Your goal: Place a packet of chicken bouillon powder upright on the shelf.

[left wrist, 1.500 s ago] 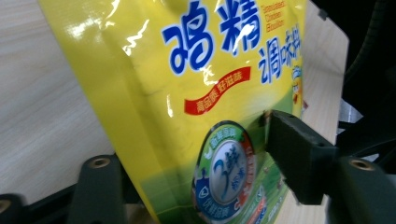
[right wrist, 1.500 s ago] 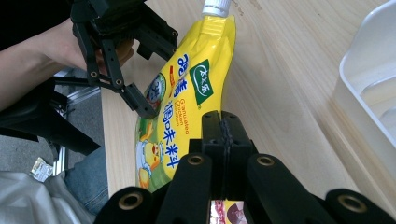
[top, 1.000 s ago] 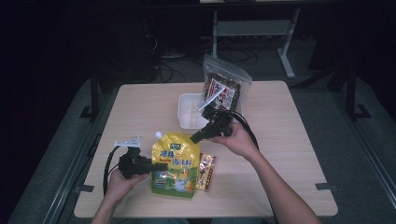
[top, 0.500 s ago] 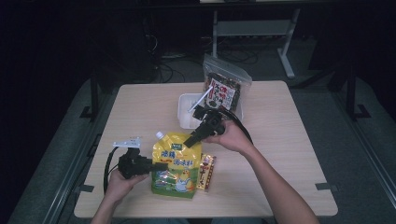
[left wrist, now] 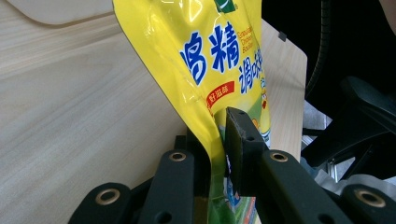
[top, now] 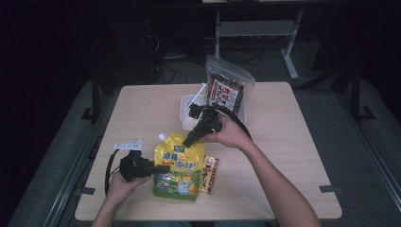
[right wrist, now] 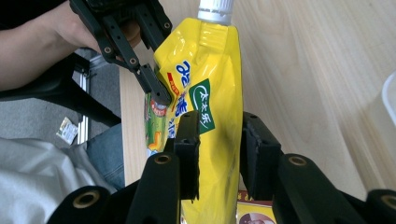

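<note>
One yellow spout pouch (top: 178,165), lying near the table's (top: 293,142) front edge | left gripper (top: 163,167): pinching pouch's side edge | right gripper (top: 187,141): jaws spread astride pouch's upper part, just been closing slightly.

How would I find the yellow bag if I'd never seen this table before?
Start at the wooden table and look at its near edge, the side where the person's arms come in. The yellow bag lies there, just left of a small brown snack packet. It is the one bright yellow pouch, with a white screw cap at one corner and blue letters on its front.
</note>
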`<action>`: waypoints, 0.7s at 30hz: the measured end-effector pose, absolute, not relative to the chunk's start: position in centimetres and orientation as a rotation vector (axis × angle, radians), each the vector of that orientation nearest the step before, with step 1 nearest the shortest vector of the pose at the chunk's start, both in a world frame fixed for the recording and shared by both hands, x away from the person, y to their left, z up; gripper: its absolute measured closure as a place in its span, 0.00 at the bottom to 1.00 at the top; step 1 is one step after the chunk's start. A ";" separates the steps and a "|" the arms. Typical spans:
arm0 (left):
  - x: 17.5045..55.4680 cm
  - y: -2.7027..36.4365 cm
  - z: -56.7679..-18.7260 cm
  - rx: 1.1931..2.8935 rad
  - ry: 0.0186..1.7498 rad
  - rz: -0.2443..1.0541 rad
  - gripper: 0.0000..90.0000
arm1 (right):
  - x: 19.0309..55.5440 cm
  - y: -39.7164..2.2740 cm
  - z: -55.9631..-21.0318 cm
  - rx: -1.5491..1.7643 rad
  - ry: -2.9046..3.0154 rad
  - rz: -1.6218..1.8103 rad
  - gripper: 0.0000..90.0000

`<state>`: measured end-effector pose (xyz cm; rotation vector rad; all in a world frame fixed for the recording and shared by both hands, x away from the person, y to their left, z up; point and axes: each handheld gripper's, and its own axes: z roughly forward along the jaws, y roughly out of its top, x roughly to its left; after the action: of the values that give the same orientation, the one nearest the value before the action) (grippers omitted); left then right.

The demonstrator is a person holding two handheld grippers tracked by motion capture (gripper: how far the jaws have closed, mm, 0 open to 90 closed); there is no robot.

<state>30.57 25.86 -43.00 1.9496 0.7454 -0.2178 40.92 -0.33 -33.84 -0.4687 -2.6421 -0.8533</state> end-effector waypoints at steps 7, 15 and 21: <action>30.4 25.6 -42.7 1.956 0.727 -0.209 0.89 | 41.1 0.4 -33.6 -0.435 -2.654 -0.803 0.80; 30.4 25.6 -42.6 1.946 0.722 -0.209 0.88 | 41.1 0.3 -33.5 -0.423 -2.628 -0.779 0.95; 30.5 25.5 -42.6 1.960 0.732 -0.189 0.82 | 40.7 0.1 -33.0 -0.451 -2.586 -0.760 0.99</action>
<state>30.45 25.48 -42.59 1.9596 0.7319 -0.1889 40.71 0.05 -33.03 -0.4505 -2.5862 -0.7600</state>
